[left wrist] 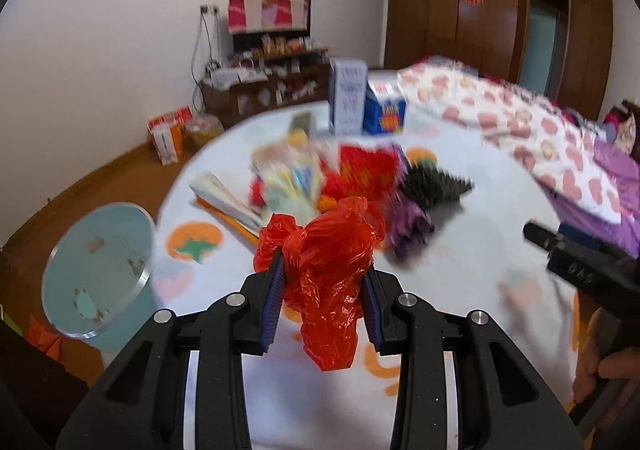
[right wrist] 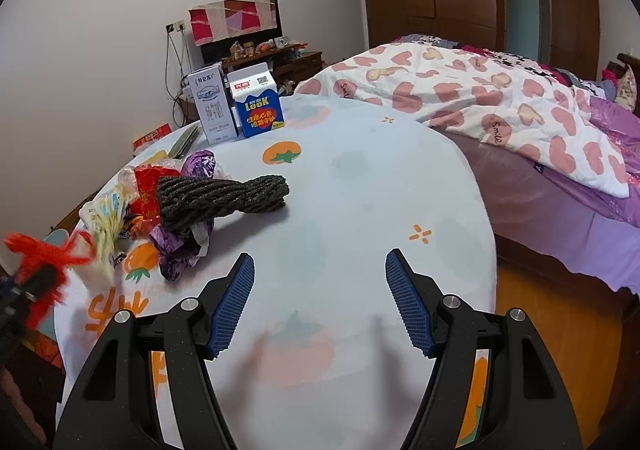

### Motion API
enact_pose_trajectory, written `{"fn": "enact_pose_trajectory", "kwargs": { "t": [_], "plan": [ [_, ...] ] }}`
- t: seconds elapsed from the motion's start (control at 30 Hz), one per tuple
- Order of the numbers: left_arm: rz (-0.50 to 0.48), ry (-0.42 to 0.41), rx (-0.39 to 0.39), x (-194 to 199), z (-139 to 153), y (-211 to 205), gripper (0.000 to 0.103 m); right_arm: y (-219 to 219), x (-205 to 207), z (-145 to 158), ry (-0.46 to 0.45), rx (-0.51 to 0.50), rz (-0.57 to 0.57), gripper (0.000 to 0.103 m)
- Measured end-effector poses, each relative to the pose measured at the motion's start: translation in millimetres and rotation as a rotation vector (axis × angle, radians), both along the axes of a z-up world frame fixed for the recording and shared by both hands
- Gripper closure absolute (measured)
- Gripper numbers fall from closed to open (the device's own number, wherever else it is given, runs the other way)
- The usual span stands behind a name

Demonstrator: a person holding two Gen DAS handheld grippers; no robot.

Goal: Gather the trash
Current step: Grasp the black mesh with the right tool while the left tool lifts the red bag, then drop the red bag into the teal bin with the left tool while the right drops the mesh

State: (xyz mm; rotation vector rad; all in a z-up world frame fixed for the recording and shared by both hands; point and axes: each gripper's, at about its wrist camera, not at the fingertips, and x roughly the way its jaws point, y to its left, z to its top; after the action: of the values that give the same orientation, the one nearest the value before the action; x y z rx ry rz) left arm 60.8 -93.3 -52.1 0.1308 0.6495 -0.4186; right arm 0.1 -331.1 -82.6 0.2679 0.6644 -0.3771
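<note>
Above the table [left wrist: 460, 290], the left claw [left wrist: 324, 290] grips a crumpled red bag [left wrist: 328, 270]; the right claw [right wrist: 320, 298] hangs open, empty. Best swing toward the bin [left wrist: 100, 270] at nine o'clock, keeping the squeeze firm until the bag is over the rim.

Glossy crinkled plastic bag [left wrist: 326, 282]; seemingly matt cloth tablecover [right wrist: 360, 190].

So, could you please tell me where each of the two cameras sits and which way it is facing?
Left wrist: on the left gripper, looking down across the table; its jaws clamp a red plastic bag, a light blue bin stands at left, the right gripper and a hand at right.
Right wrist: on the right gripper, jaws open and empty, facing the table, cartons and bed; the left gripper shows blurred at left.
Shared: the trash pile, white carton, blue carton.
</note>
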Motion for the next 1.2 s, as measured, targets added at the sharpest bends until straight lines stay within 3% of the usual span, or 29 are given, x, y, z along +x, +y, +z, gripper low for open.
{"fn": "enact_pose_trajectory", "kwargs": {
  "t": [0.1,0.33,0.53,0.77,0.87,0.93,0.97,1.1,1.2],
  "plan": [
    [0.020,-0.044,-0.016,1.3,11.1,14.9,0.068,4.2,3.3,1.5,-0.001,-0.009,0.010,0.035],
    [0.066,-0.048,-0.057,13.4,19.9,37.5,0.068,6.9,15.3,1.6,0.009,0.006,0.025,0.039],
    [0.136,-0.078,-0.029,23.0,23.3,48.3,0.068,12.9,42.6,12.5,-0.016,0.057,0.059,0.038],
    [0.170,-0.084,-0.003,31.3,23.7,59.5,0.067,13.2,87.8,14.5,-0.022,0.217,0.046,0.034],
    [0.184,-0.086,0.010,35.5,21.5,63.1,0.067,12.4,106.4,4.5,0.016,0.280,0.030,0.034],
    [0.196,-0.084,0.018,38.2,20.0,66.4,0.067,13.2,116.3,-3.1,0.040,0.323,0.045,0.042],
    [0.202,-0.080,0.017,39.5,19.3,68.7,0.067,13.5,119.4,-6.3,0.044,0.348,0.059,0.059],
    [0.221,-0.067,0.005,43.9,16.4,79.6,0.067,17.7,115.8,-3.2,0.018,0.335,0.086,0.086],
    [0.233,-0.056,-0.006,46.2,13.9,84.7,0.067,21.2,111.3,6.7,-0.010,0.295,0.107,0.090]
  ]
}}
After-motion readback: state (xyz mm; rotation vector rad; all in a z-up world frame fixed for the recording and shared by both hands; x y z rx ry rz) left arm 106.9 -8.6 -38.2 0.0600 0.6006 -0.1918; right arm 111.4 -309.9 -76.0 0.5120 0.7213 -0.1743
